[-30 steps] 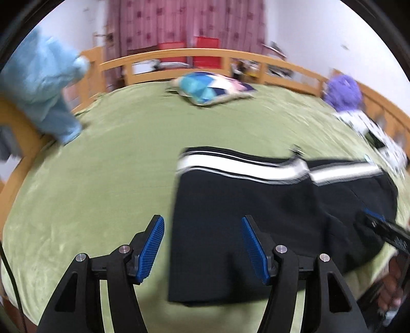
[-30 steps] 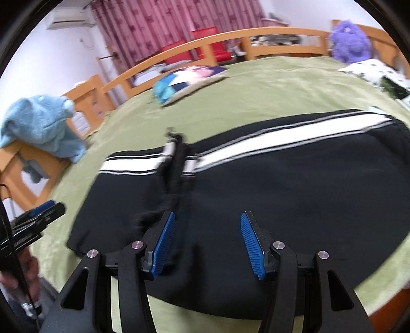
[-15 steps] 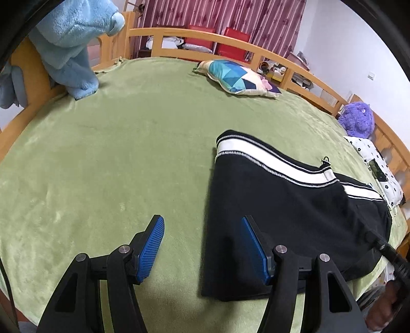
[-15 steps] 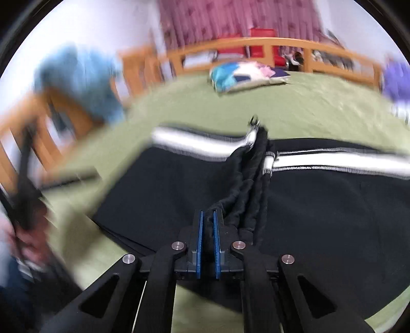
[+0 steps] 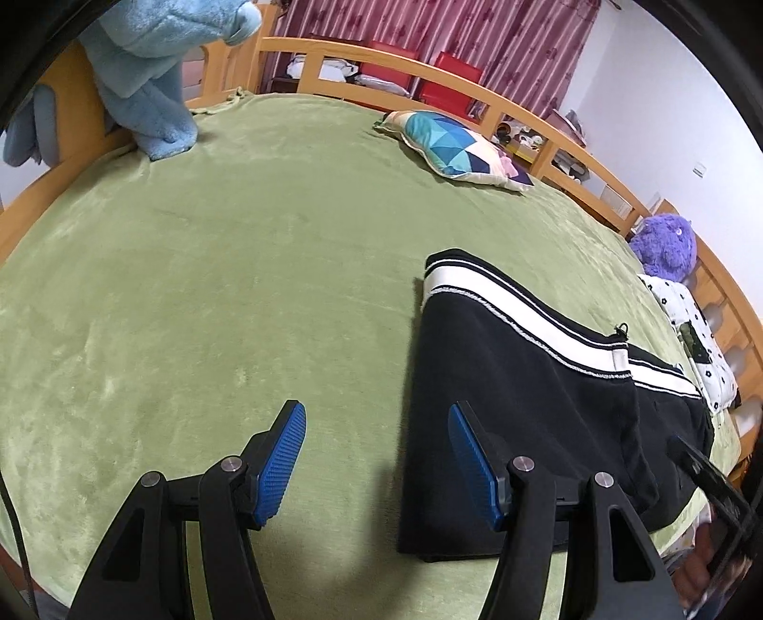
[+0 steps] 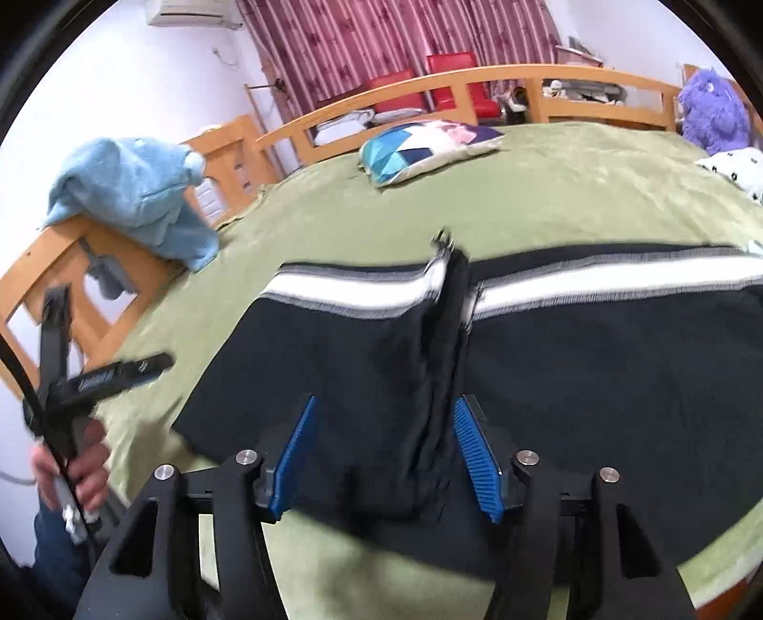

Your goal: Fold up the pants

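black white-striped pants (image 5: 515,381), green blanket (image 5: 214,267)

A home bedroom: a wide bed (image 5: 238,267) under a green blanket, wooden rails (image 5: 477,95), a cushion (image 5: 453,152), a purple soft toy (image 5: 665,248) and red curtains (image 6: 381,43)

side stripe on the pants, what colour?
White side stripe on the black fabric pants, clearest in left wrist view.

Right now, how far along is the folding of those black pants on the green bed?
Partly done, it seems. The black pants lie flat on the green blanket with one layer already folded over; its edge forms a ridge across the white stripe. Nothing is in hand: the right gripper is open above that ridge, and the left gripper is open over the pants' end. Probably at least one more fold remains.
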